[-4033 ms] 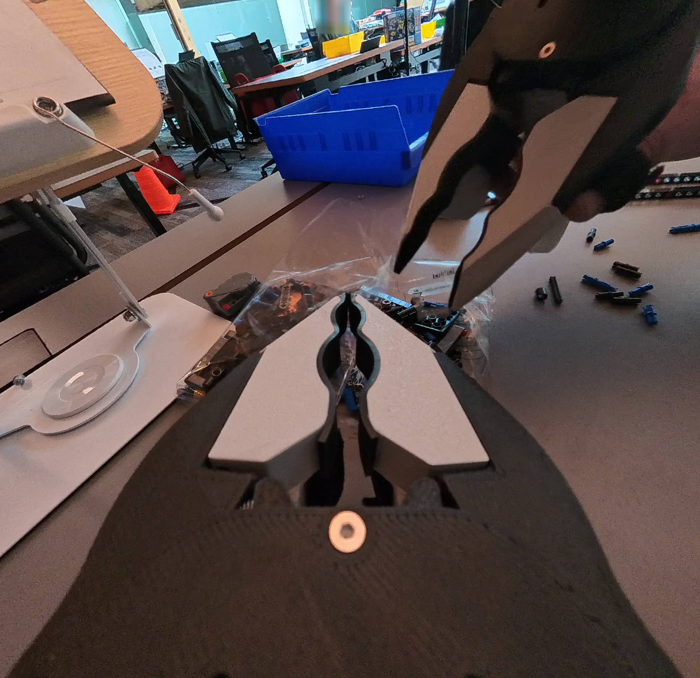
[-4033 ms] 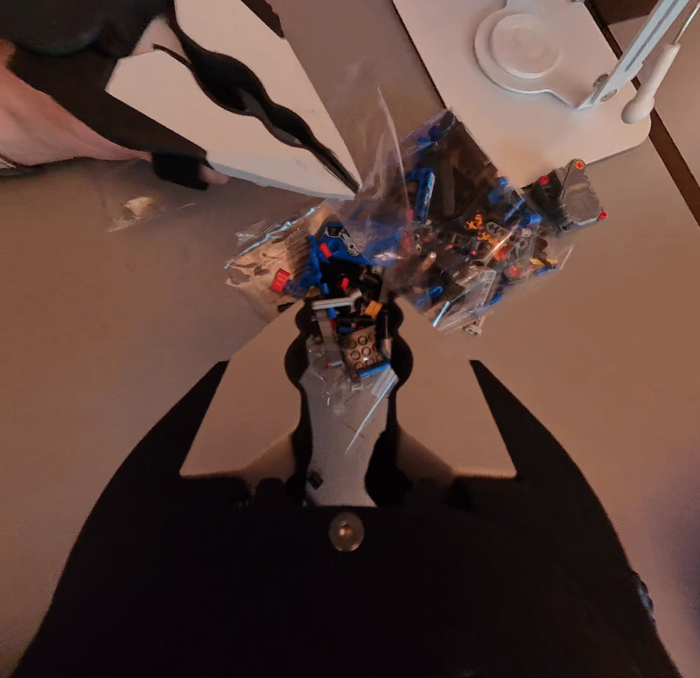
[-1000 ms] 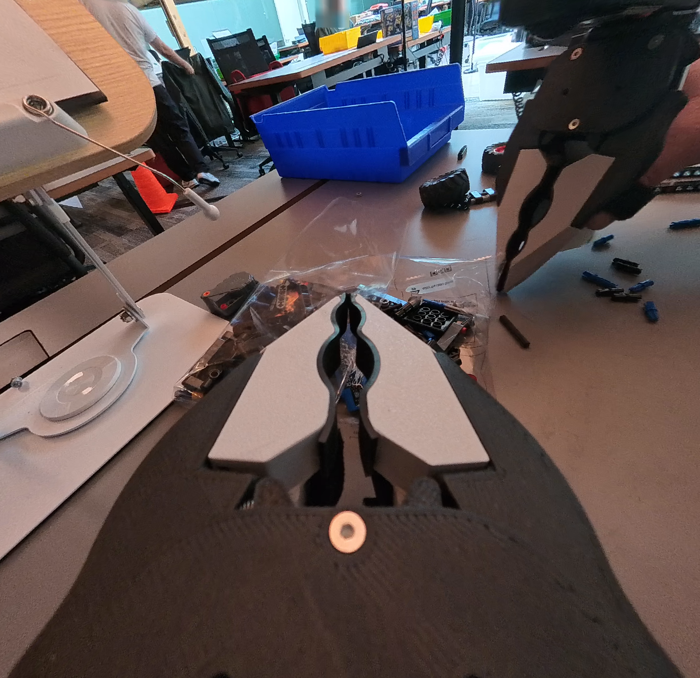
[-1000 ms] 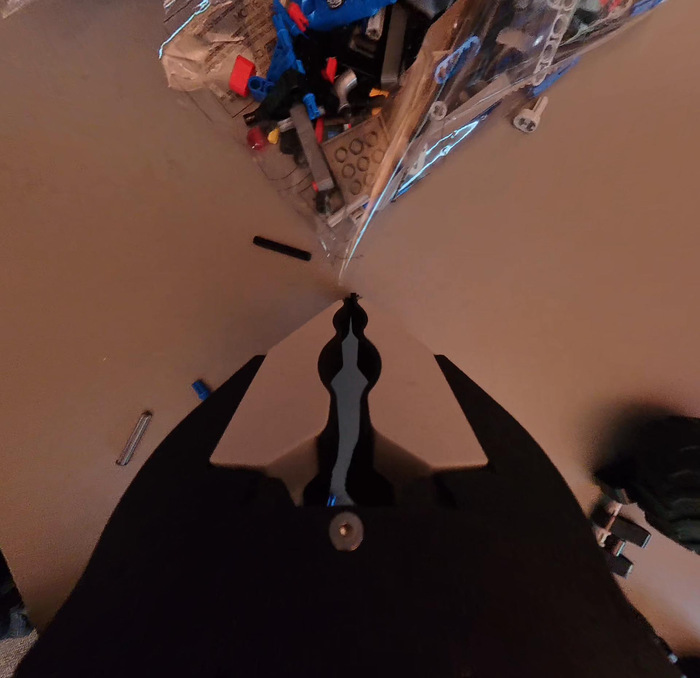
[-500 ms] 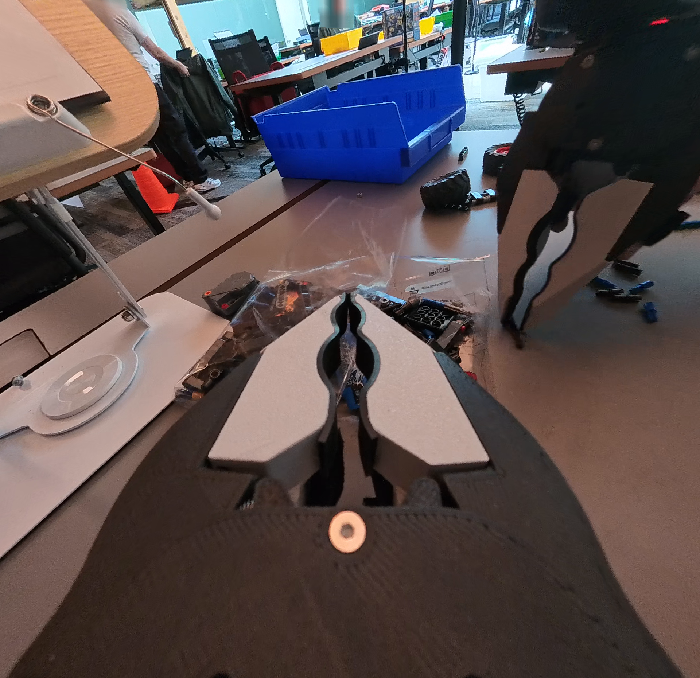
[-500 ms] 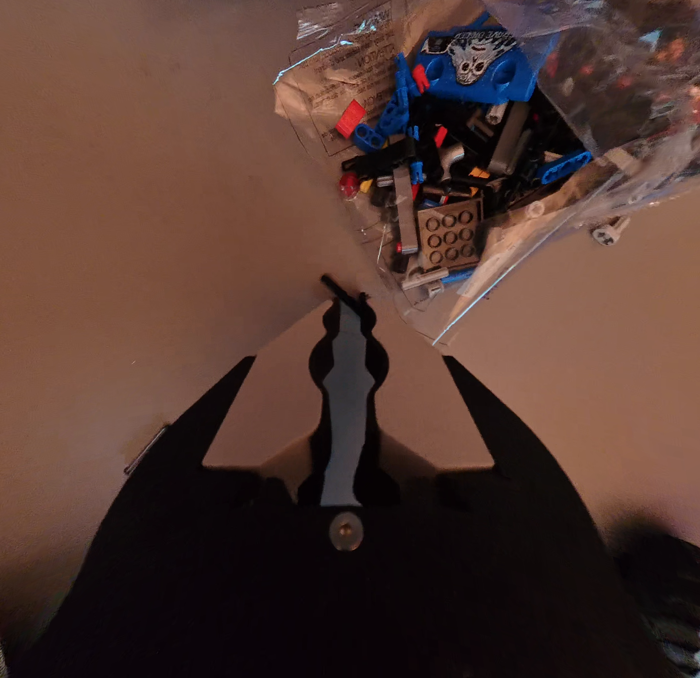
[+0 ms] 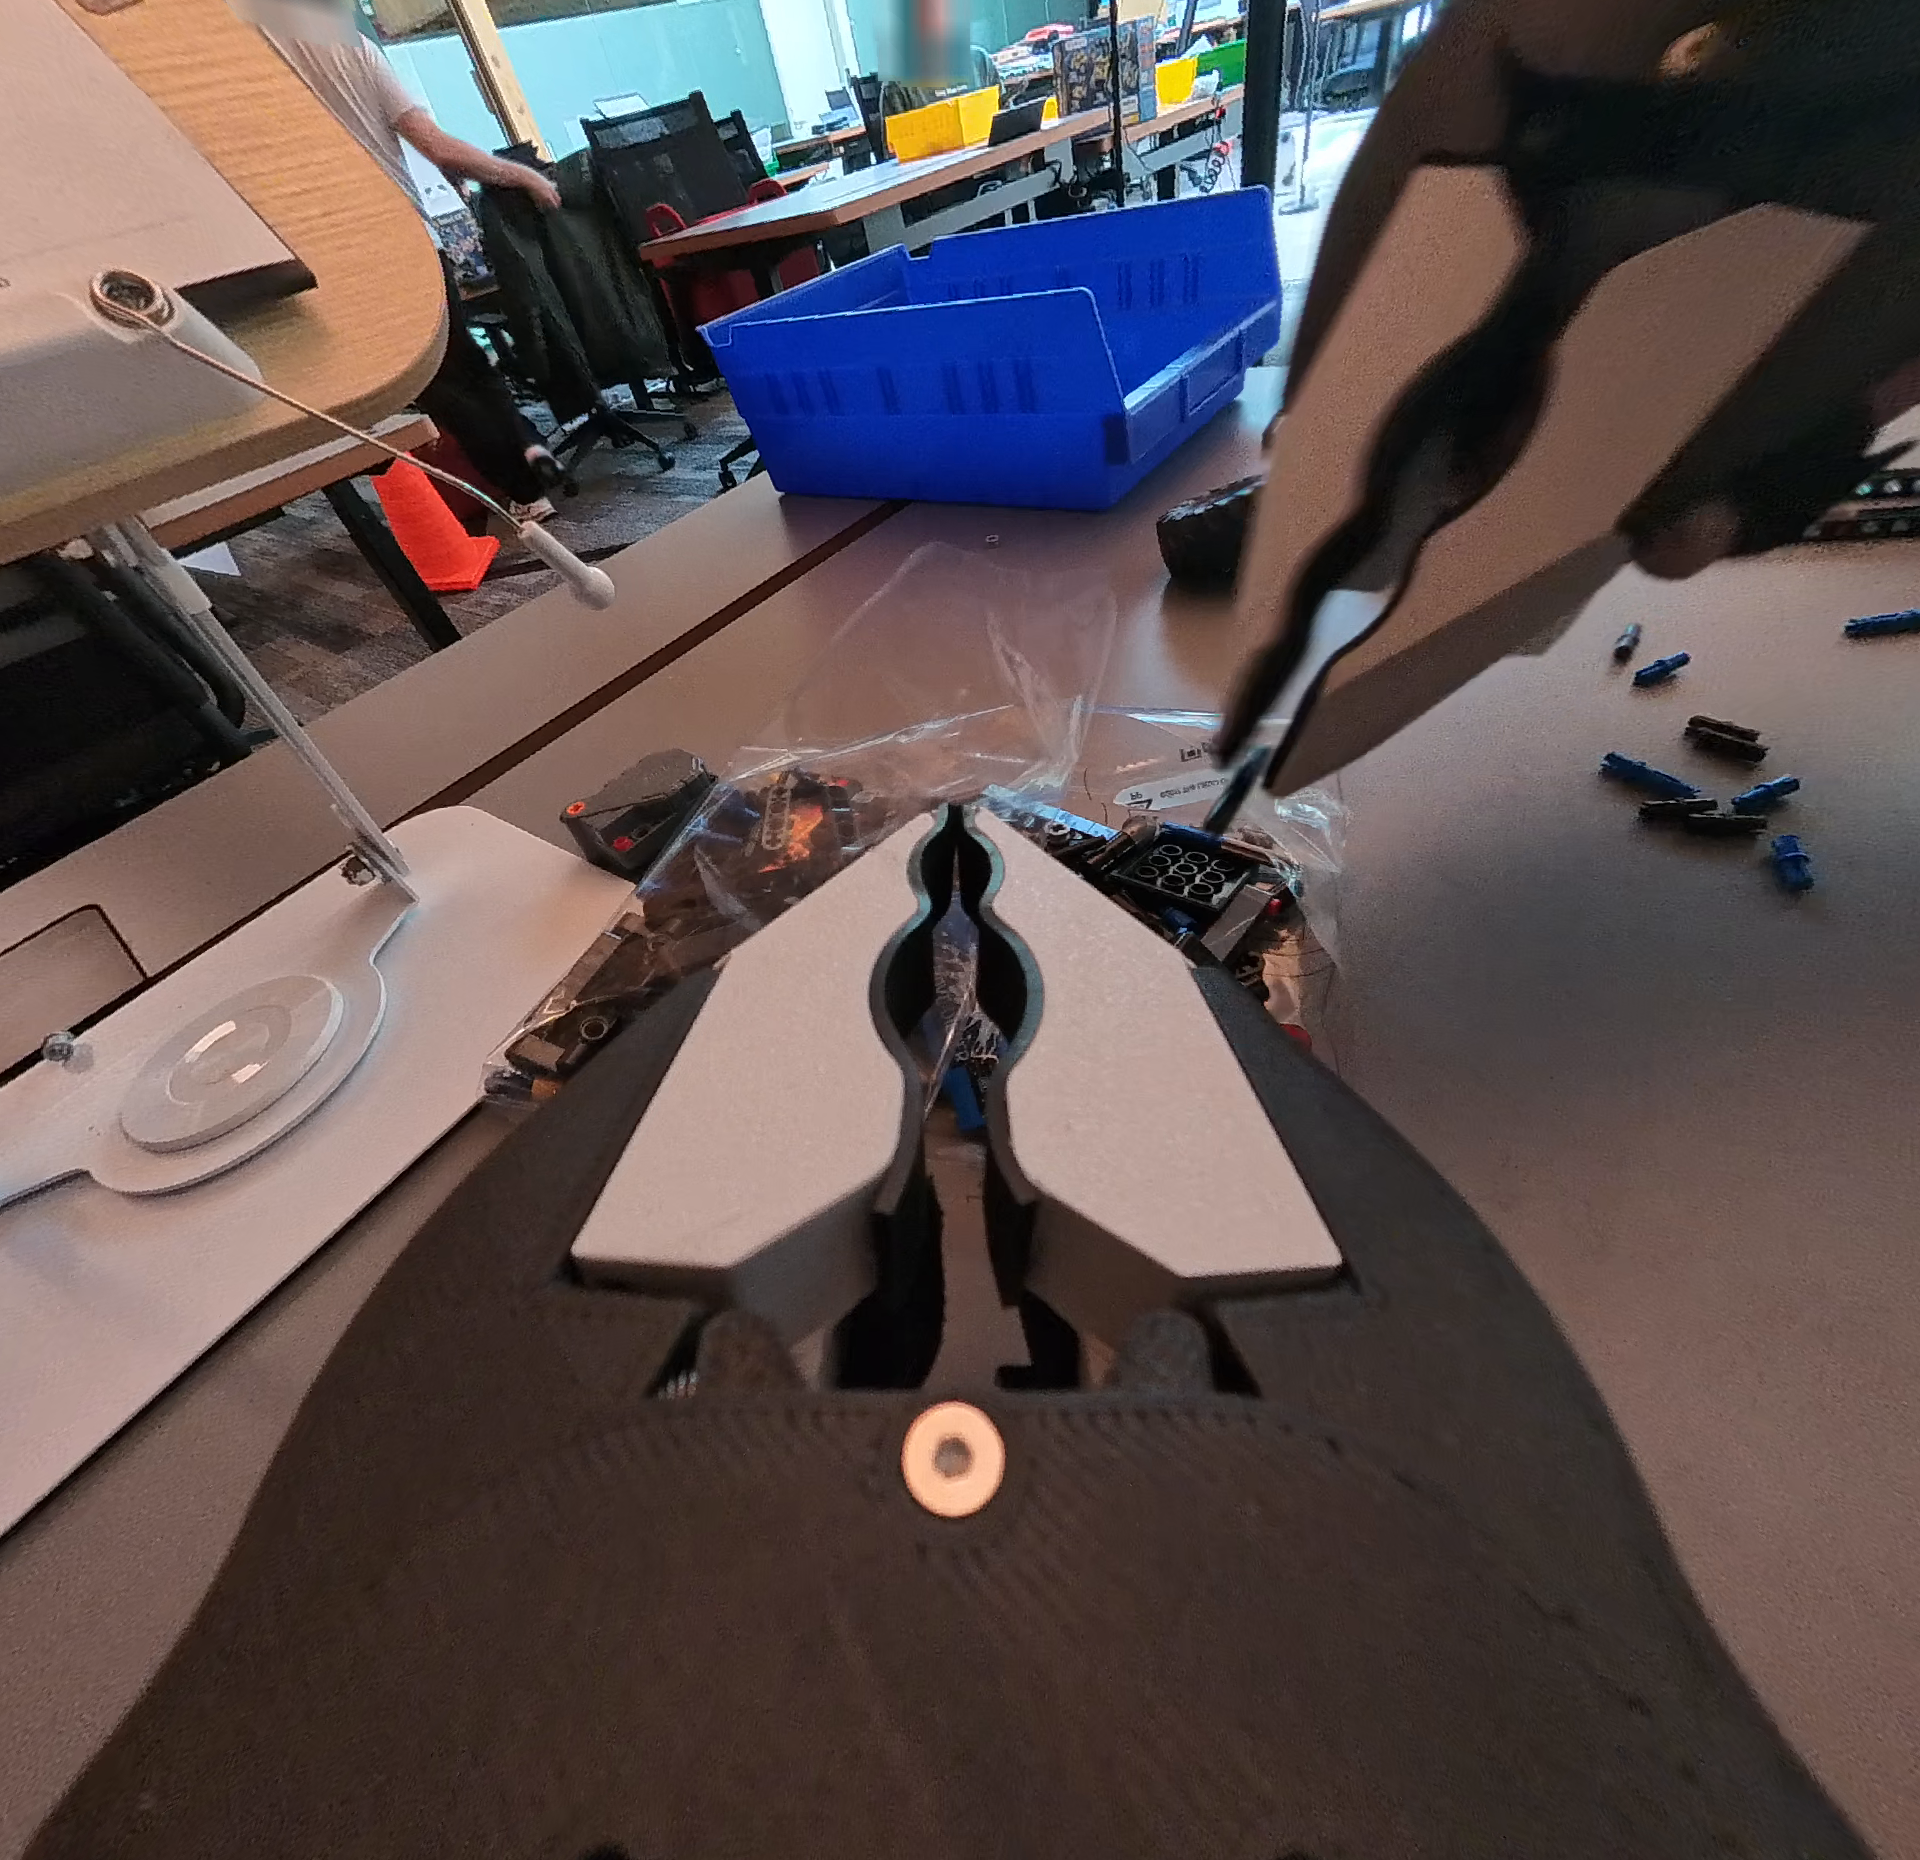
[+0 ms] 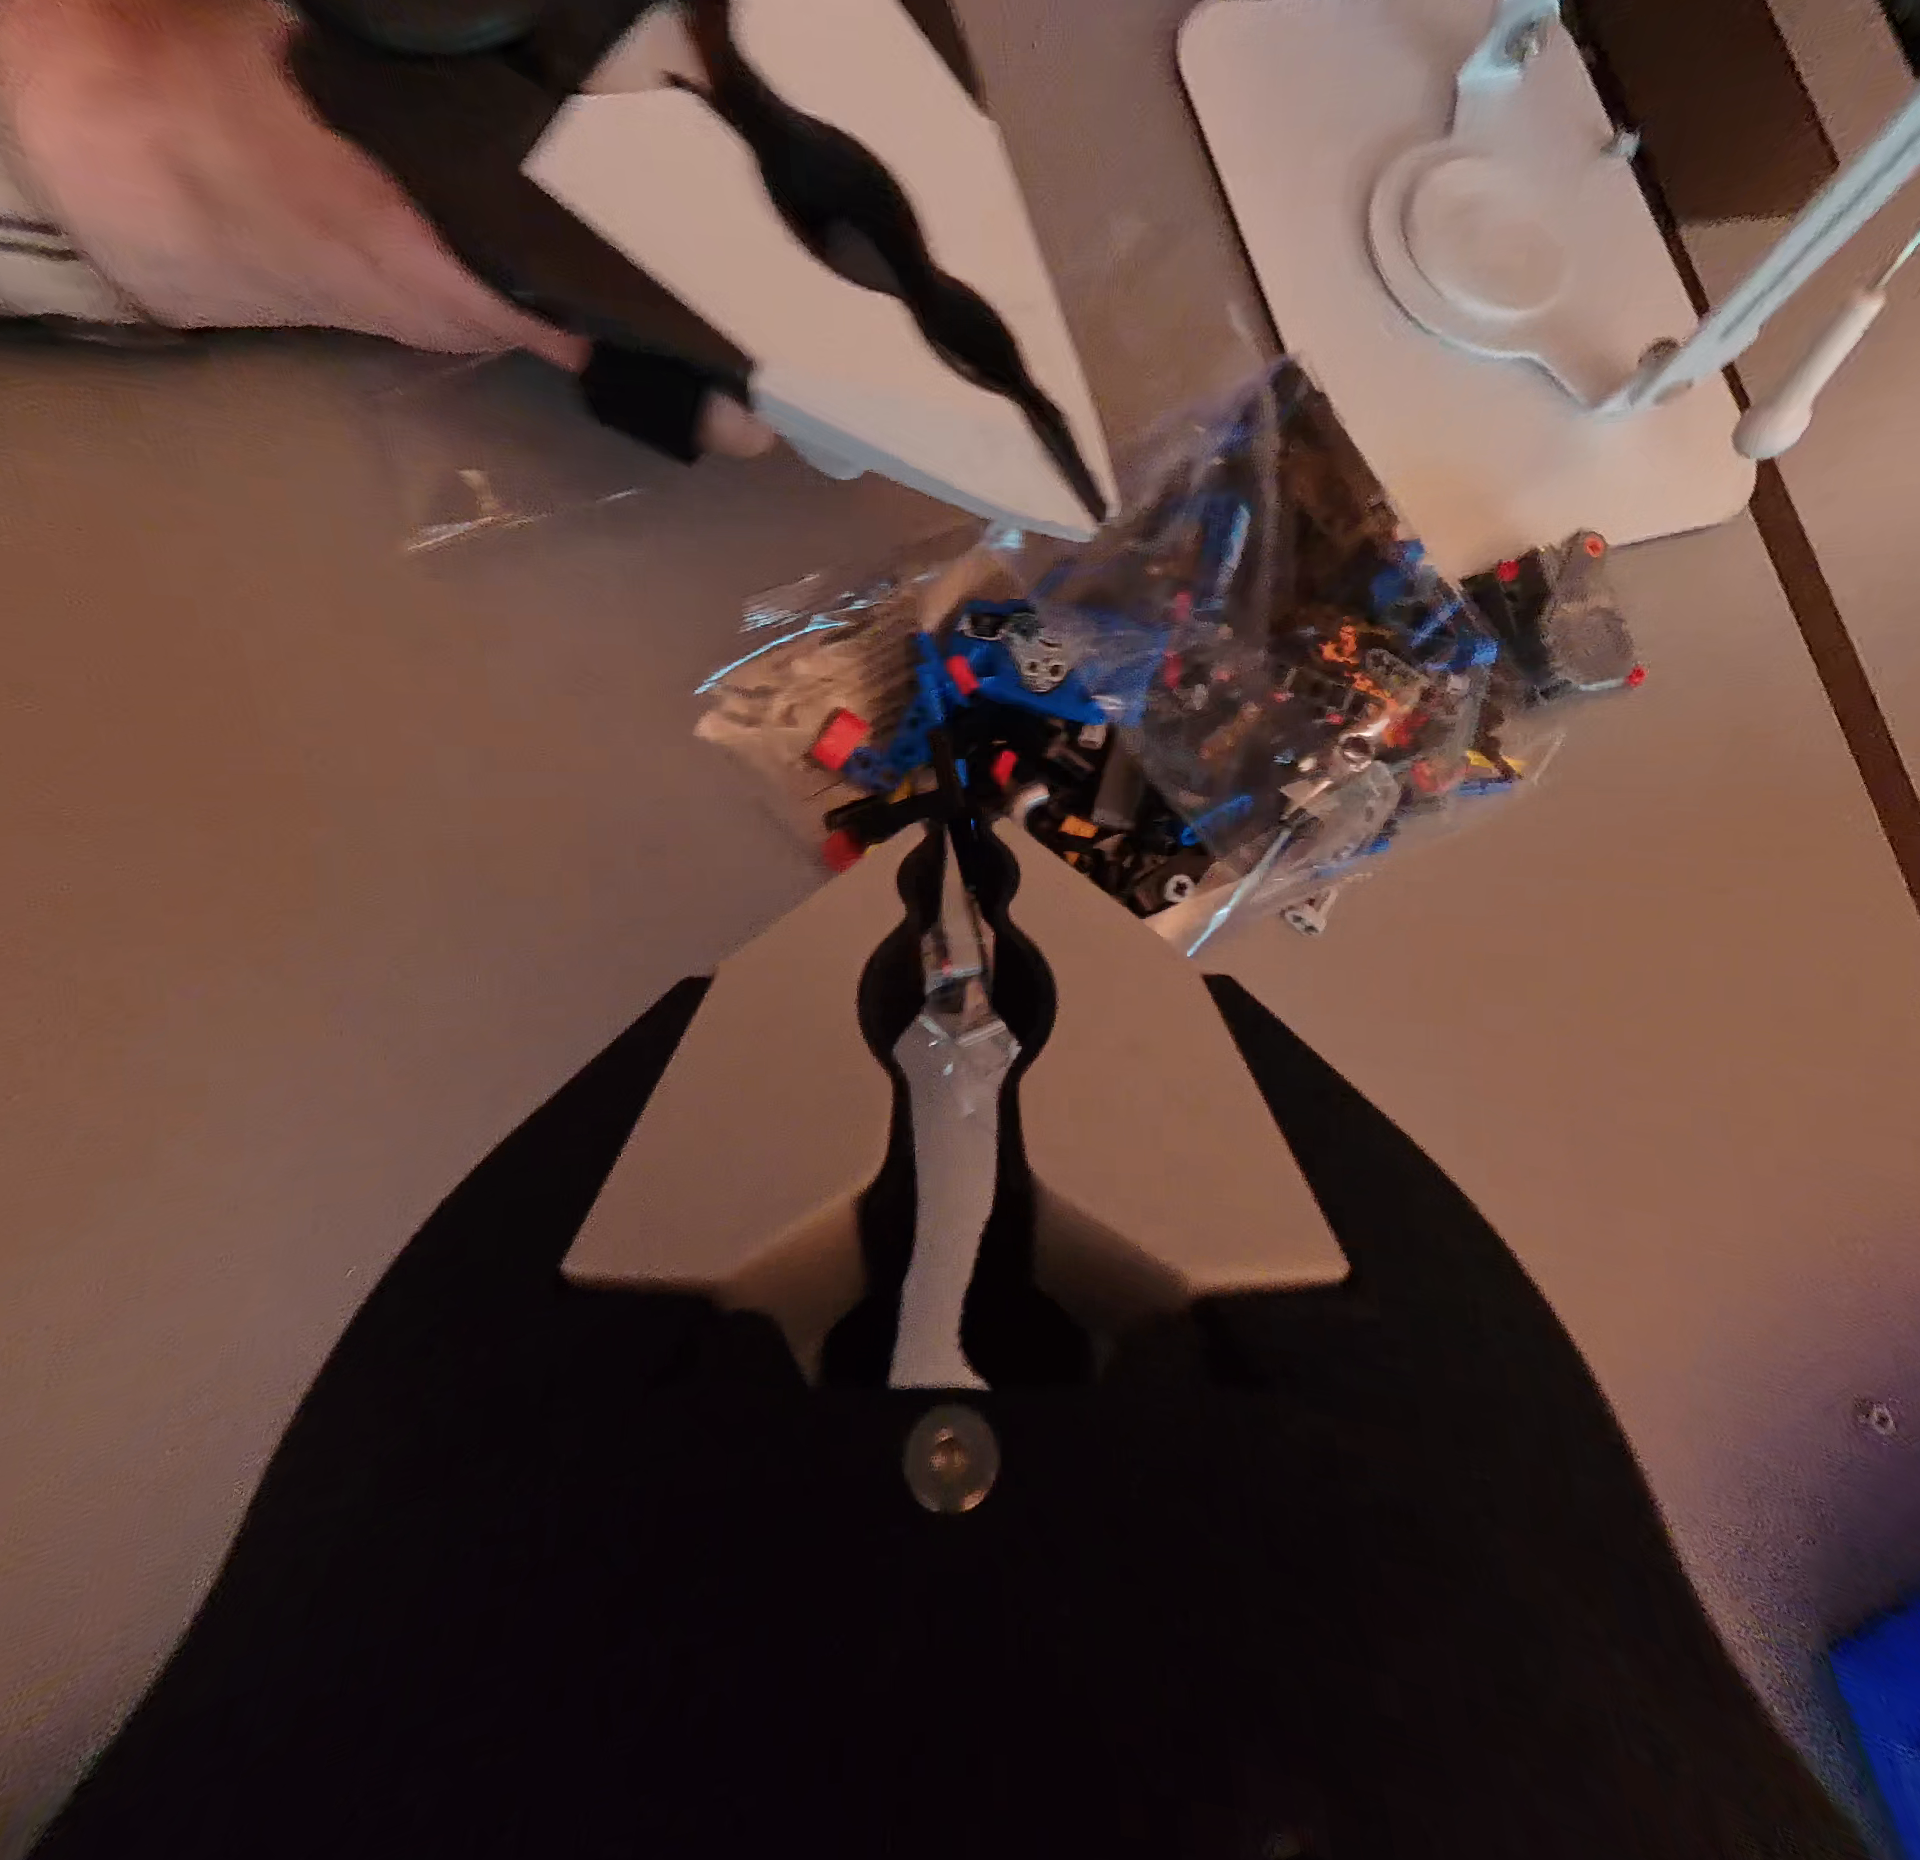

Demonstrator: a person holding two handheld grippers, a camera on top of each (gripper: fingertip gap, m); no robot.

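A clear plastic bag (image 7: 800,823) of small blue, black and red building pieces lies on the grey table (image 7: 1558,1135). My left gripper (image 7: 956,823) is shut on the bag's plastic at its near edge. It also shows in the right wrist view (image 8: 1091,506), pinching the bag (image 8: 1299,688). My right gripper (image 8: 951,844) is shut on a thin black rod (image 8: 943,782) and holds it just over the bag's open end, above a blue piece (image 8: 1008,683). The right gripper (image 7: 1247,761) with the rod (image 7: 1234,797) also shows in the left wrist view.
A blue bin (image 7: 997,387) stands at the back. A white lamp base (image 7: 239,1062) lies left of the bag. Loose blue and black pins (image 7: 1704,792) lie at the right. A black tyre (image 7: 1205,543) sits behind the bag. A person stands by chairs in the background. Some 6 centimetres of space lies between my two pairs of fingers.
My right gripper dropped to the table beside the bag, shut on the black rod, lifted it and brought it back over the bag's open end. My left gripper stayed shut on the bag.
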